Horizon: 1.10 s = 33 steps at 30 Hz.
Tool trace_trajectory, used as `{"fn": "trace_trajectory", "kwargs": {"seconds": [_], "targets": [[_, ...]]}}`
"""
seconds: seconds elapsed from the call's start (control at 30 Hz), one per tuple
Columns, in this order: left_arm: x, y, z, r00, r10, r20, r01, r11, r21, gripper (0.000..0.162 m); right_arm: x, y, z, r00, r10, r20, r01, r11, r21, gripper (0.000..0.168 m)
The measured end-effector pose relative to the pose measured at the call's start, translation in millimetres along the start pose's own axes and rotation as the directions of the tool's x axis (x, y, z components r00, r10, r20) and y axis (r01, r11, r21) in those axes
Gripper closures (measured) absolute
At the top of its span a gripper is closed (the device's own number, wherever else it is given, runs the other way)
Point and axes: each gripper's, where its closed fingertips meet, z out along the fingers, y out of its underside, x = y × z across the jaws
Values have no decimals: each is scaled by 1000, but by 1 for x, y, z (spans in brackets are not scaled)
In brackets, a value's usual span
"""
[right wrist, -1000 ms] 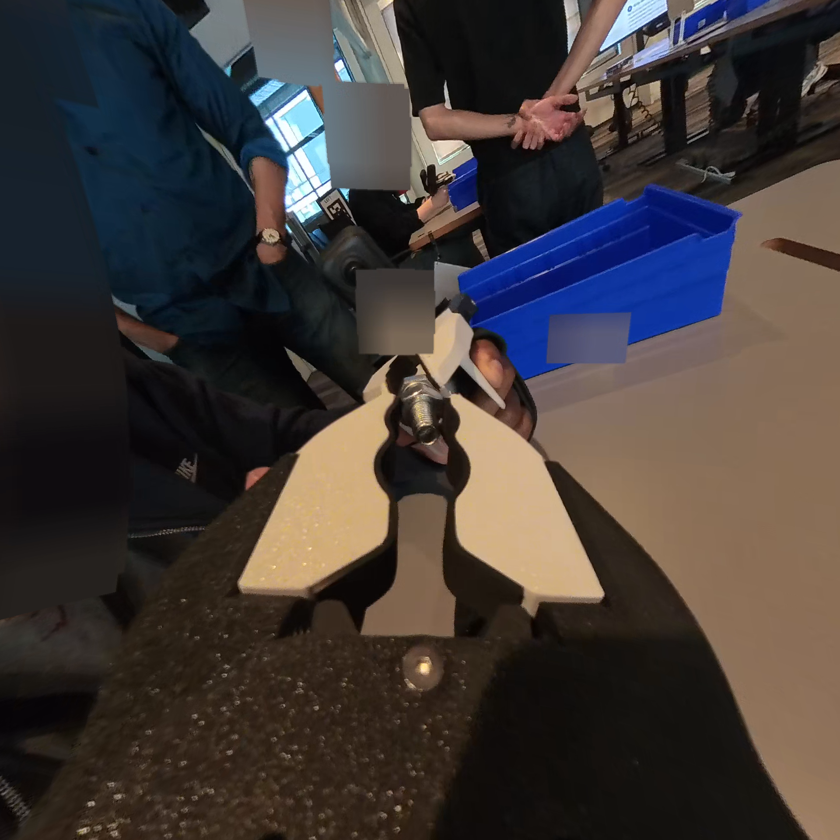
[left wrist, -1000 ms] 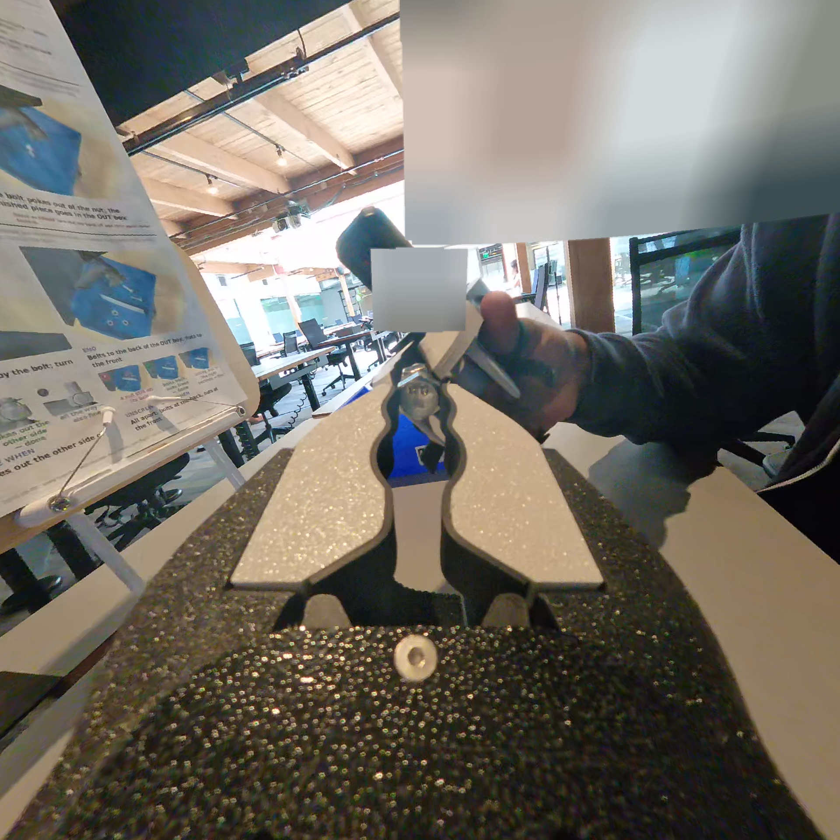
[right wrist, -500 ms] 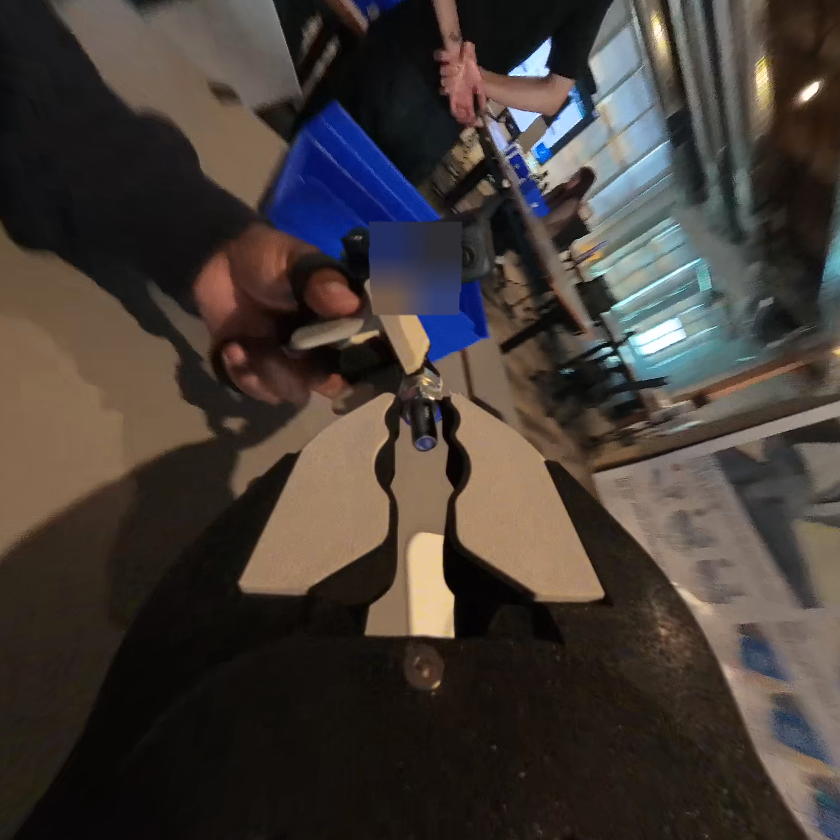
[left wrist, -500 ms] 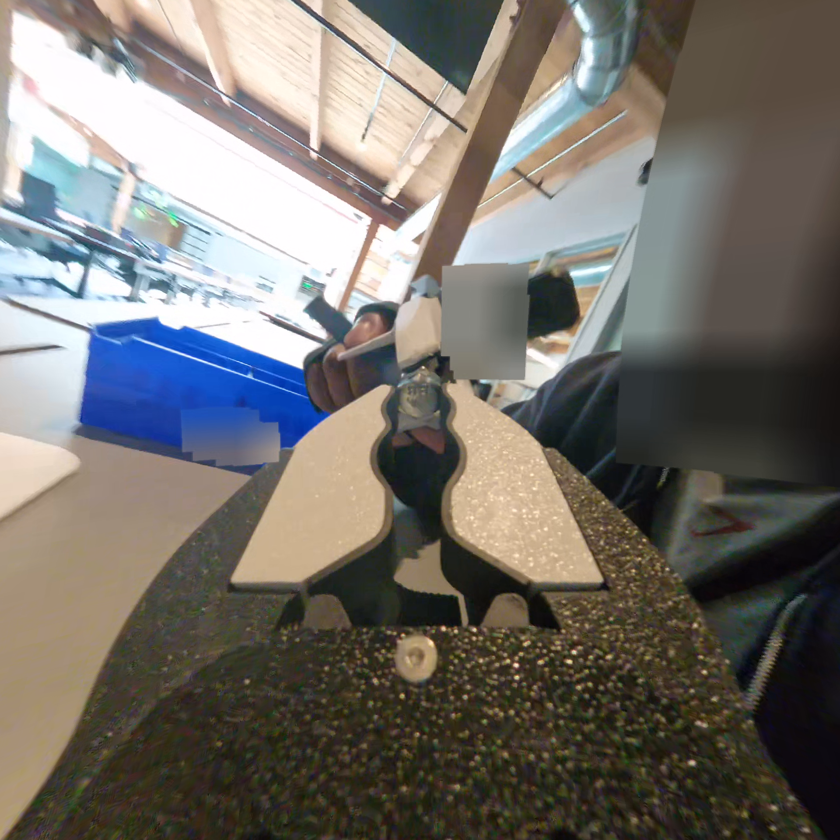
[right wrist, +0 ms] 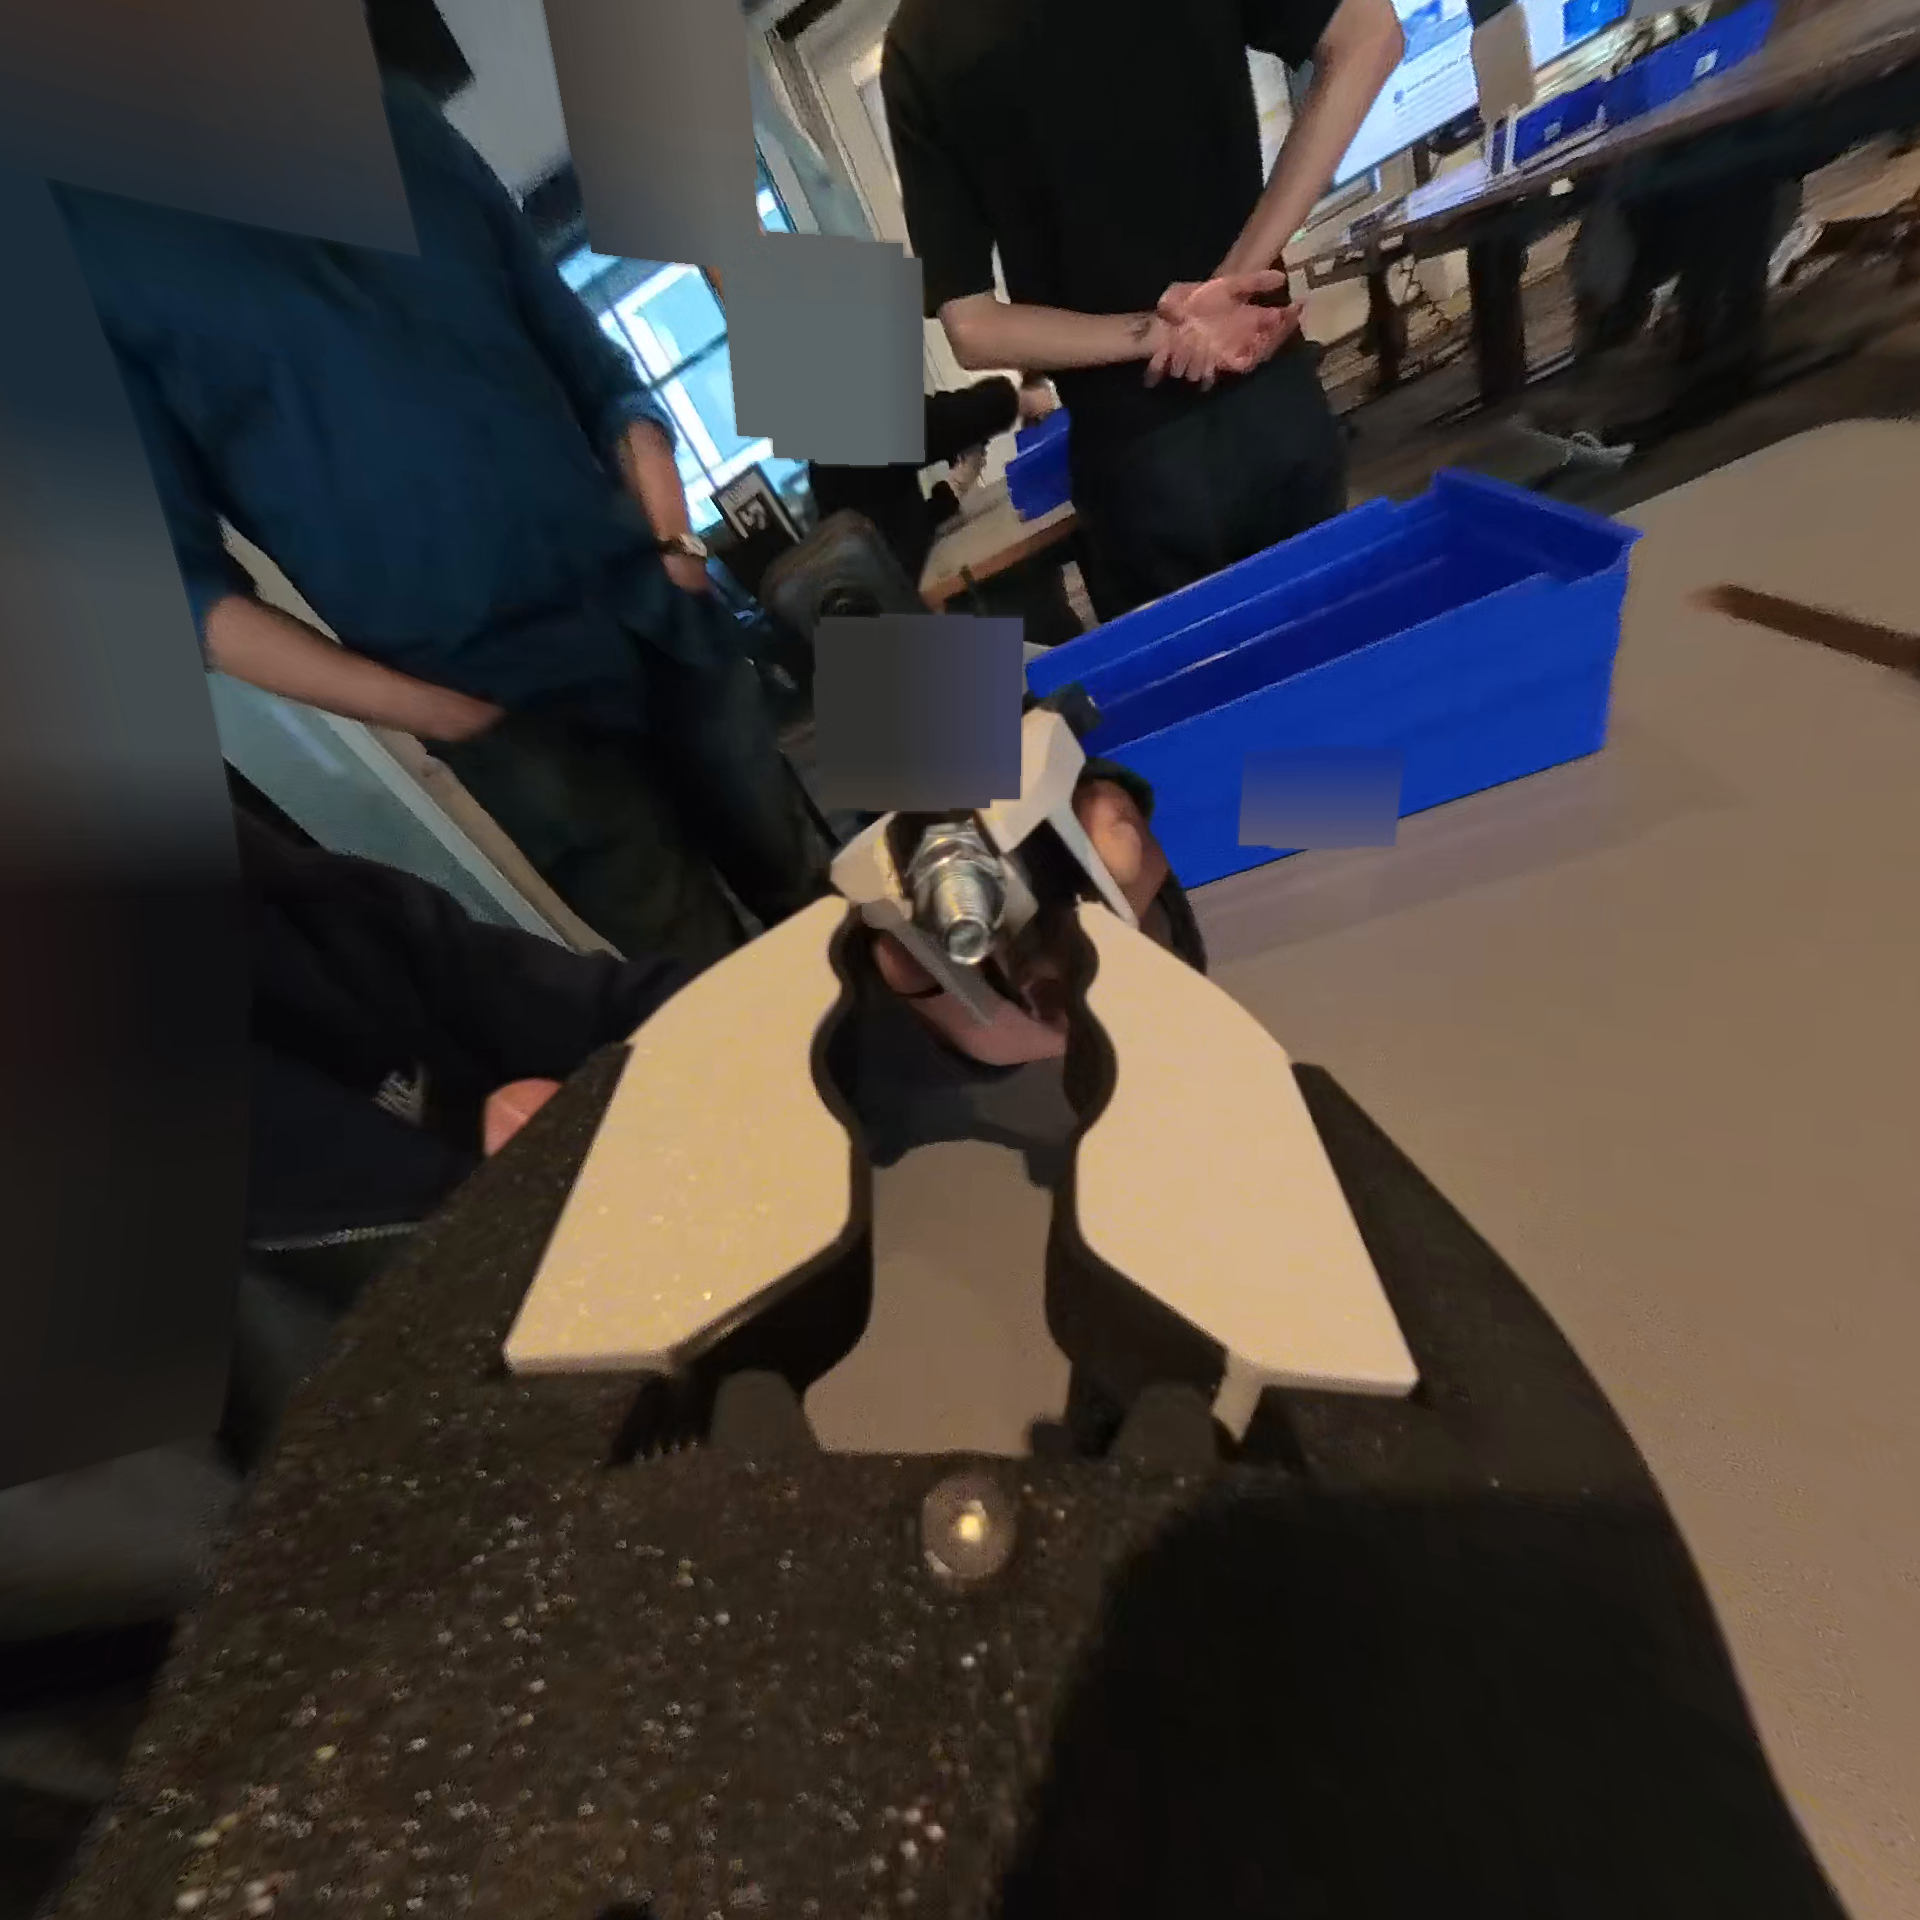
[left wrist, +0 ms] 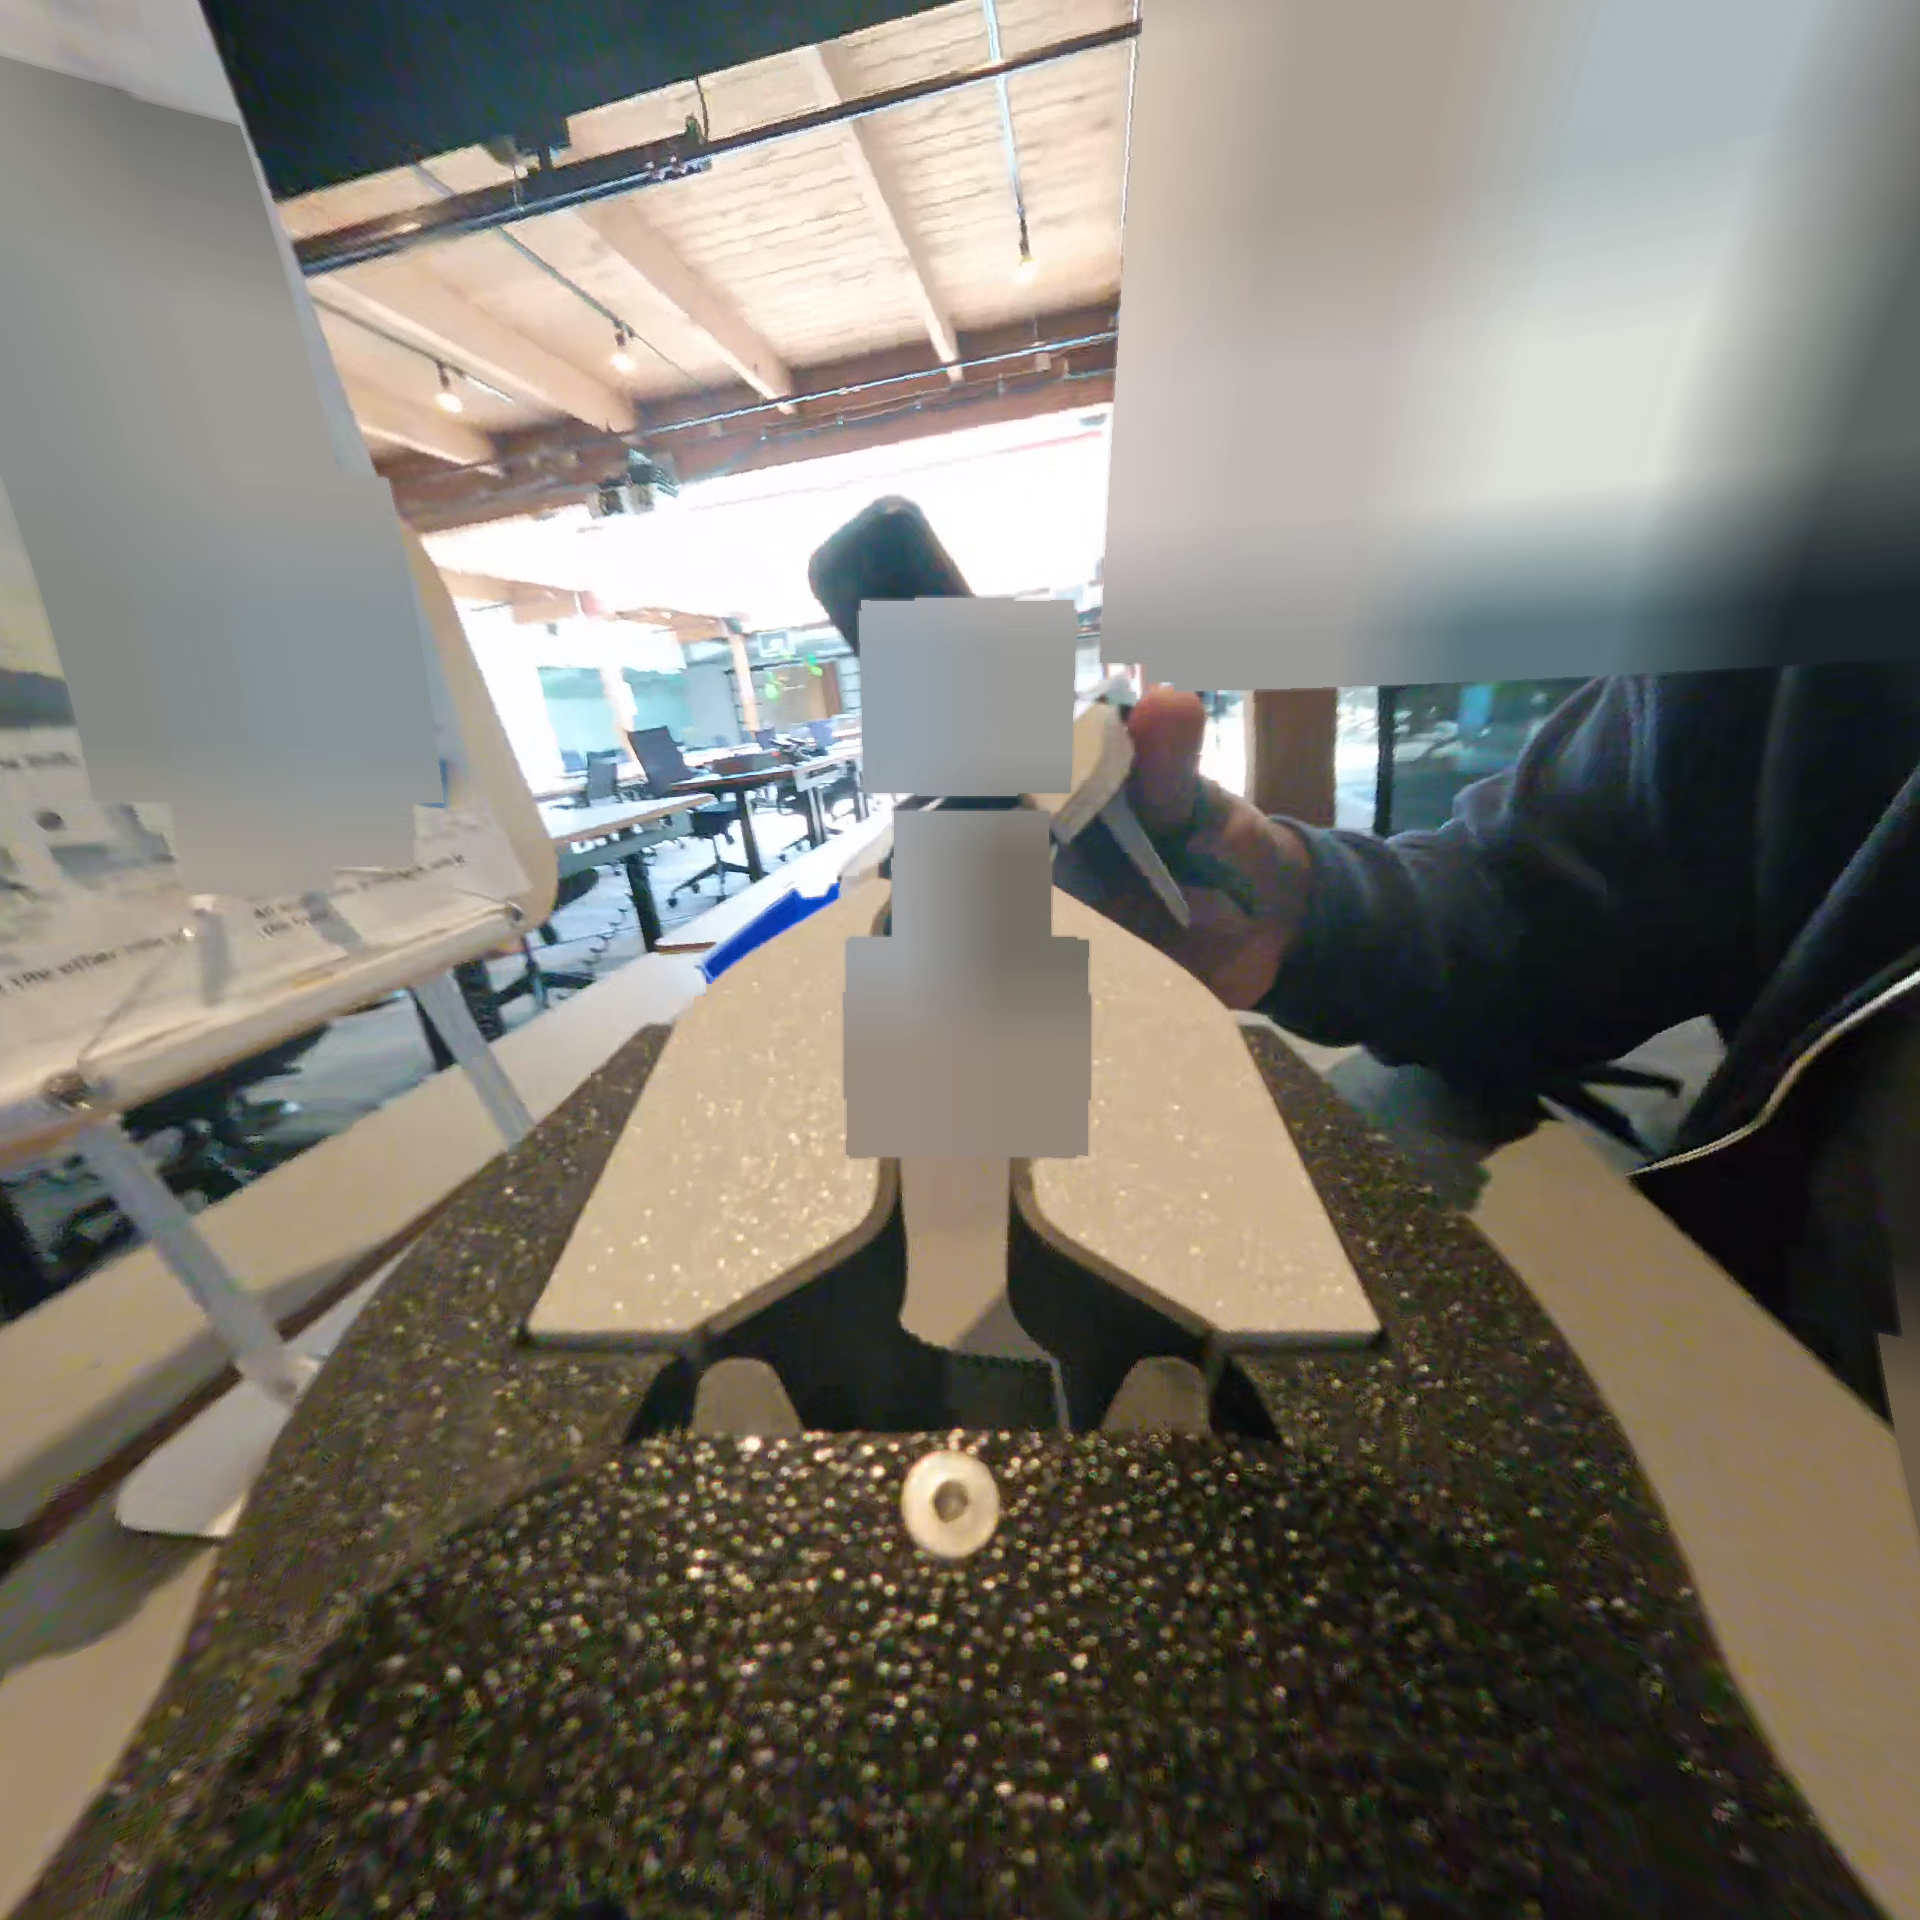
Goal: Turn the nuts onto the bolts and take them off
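Note:
In the right wrist view a silver bolt (right wrist: 961, 920) with a nut (right wrist: 951, 868) on its thread points its threaded end at the camera. My left gripper (right wrist: 966, 831) shows beyond it, its white fingers (right wrist: 1049, 774) shut on the bolt's far end, with a hand behind. My right gripper (right wrist: 961, 925) stands open, its tips on either side of the bolt's end and apart from it. In the left wrist view my left gripper (left wrist: 966, 904) has its fingers close together; a patch hides the tips and the bolt. My right gripper (left wrist: 1107, 790) and its hand show just beyond.
A blue bin (right wrist: 1351, 644) stands on the grey table (right wrist: 1610, 1091) to the right. A sheet on a white stand (left wrist: 260, 935) is at the left in the left wrist view. Two people (right wrist: 1122, 260) stand behind the table. A dark-sleeved arm (left wrist: 1507, 914) reaches in from the right.
Both views swung away half a second ago and have come back to roughly where they were. My right gripper's jaws now stand wider, off the bolt. My left gripper still holds the bolt.

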Motion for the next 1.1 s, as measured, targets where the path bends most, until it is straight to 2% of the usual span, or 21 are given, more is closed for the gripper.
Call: {"fn": "trace_trajectory", "kwargs": {"seconds": [0.17, 0.27, 0.37, 0.43, 0.5, 0.57, 0.6, 0.7, 0.73, 0.77, 0.87, 0.9, 1.0, 1.03, 1.1], "targets": [[4, 0, 2, 999, 52, -3, -52, 999, -14, 146, 2, 3, 2, 998, 60, 17, -61, 998, 13, 138], [5, 3, 3, 998, 62, -3, -62, 997, -34, 146, -1, 3, 2, 999, 39, 31, -39, 999, 14, 152], [4, 5, 3, 1000, 11, -17, -12, 999, -31, 145, -1, 4, 2, 998, -69, -11, 69, 998, -13, 152], [5, 5, 4, 996, -71, -45, 70, 997, -19, 146, -1, 4, 1, 979, -197, -46, 195, 980, -44, 152], [5, 7, 4, 978, -186, -97, 186, 982, -8, 146, 0, 6, 1, 926, -367, -83, 359, 928, -95, 152], [4, 9, 3, 935, -322, -149, 325, 946, -8, 146, 3, 8, 0, 817, -561, -133, 540, 825, -167, 152], [5, 11, 3, 899, -396, -186, 401, 916, -8, 146, 4, 9, 0, 725, -672, -150, 641, 738, -210, 152], [2, 18, 3, 826, -520, -219, 531, 847, -10, 146, 12, 14, -2, 342, -920, -192, 831, 391, -396, 152], [1, 19, 3, 832, -513, -211, 523, 852, -7, 146, 13, 15, -1, 272, -941, -201, 841, 334, -425, 150], [0, 19, 3, 854, -483, -193, 492, 870, 1, 146, 12, 16, 0, 288, -934, -210, 838, 352, -417, 143], [-4, 11, 1, 929, -349, -124, 355, 934, 30, 146, 8, 9, 3, 561, -791, -244, 740, 611, -282, 122], [-5, 8, -1, 949, -299, -103, 304, 952, 38, 146, 7, 4, 1, 650, -718, -249, 683, 695, -224, 120], [-7, 0, -6, 984, -173, -50, 176, 983, 57, 146, 1, -8, -3, 895, -410, -175, 412, 911, -28, 124], [-6, -2, -7, 990, -136, -38, 138, 989, 59, 145, -1, -9, -3, 950, -287, -120, 291, 957, 14, 126], [-5, -3, -7, 997, -70, -20, 71, 996, 52, 145, -4, -10, -2, 998, -69, -7, 69, 995, 71, 128]]}}
